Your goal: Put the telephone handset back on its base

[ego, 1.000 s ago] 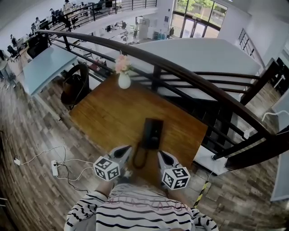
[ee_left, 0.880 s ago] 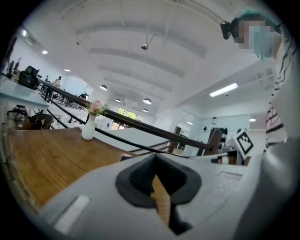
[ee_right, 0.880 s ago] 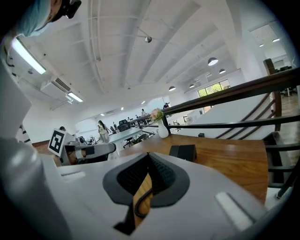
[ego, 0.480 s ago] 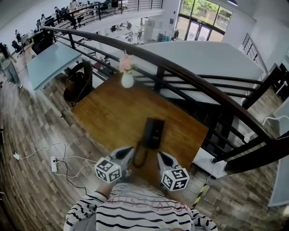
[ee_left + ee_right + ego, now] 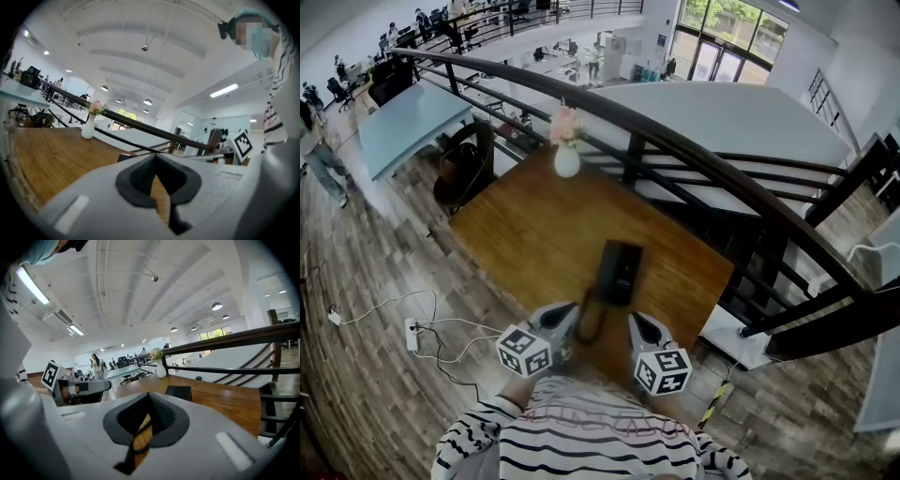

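No legible text, labels or numbers.

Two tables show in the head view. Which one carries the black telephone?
The brown wooden table in the middle, which holds the telephone and a white vase; the pale blue table farther left shows no telephone.

Black-striped shirt; grey left gripper, right gripper.

Left gripper: jaws were together at the tips, nothing between them; a sliver of wood showed through the gap lower down. Wooden table ran off left. White vase of pink flowers stood at its far edge, by a dark railing. Dark corner of the telephone lay just past the jaws. Striped sleeve was at right.
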Available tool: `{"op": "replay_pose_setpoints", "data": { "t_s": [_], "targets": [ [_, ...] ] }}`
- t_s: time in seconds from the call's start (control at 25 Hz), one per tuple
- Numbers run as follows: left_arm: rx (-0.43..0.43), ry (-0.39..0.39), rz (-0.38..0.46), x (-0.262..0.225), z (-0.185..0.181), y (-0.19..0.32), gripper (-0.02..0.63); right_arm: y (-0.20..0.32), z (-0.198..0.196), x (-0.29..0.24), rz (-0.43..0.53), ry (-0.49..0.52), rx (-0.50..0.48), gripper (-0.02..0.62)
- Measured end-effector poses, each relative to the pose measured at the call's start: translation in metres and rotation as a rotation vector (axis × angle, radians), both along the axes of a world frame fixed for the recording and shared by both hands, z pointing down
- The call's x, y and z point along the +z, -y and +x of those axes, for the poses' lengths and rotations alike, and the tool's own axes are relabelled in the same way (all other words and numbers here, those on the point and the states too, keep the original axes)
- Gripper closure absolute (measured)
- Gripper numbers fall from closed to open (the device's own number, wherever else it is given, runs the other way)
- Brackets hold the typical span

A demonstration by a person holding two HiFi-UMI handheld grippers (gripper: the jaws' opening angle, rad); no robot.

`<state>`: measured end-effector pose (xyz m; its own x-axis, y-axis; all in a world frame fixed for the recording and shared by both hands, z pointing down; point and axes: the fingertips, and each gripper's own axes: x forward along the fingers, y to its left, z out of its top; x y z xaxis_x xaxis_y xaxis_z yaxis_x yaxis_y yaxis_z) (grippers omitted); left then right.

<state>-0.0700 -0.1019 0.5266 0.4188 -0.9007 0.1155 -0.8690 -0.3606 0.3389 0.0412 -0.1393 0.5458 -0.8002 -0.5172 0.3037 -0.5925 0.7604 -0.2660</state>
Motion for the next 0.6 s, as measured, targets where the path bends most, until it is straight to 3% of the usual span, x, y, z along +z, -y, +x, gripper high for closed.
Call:
{"op": "replay_pose_setpoints", "data": {
  "t_s": [0.6],
  "targets": [
    [0.025, 0.013, -0.017, 0.006, 0.009, 0.012, 0.604, 0.010, 0.007, 0.004, -0.001, -0.003, 0.015, 0.595]
  ]
}}
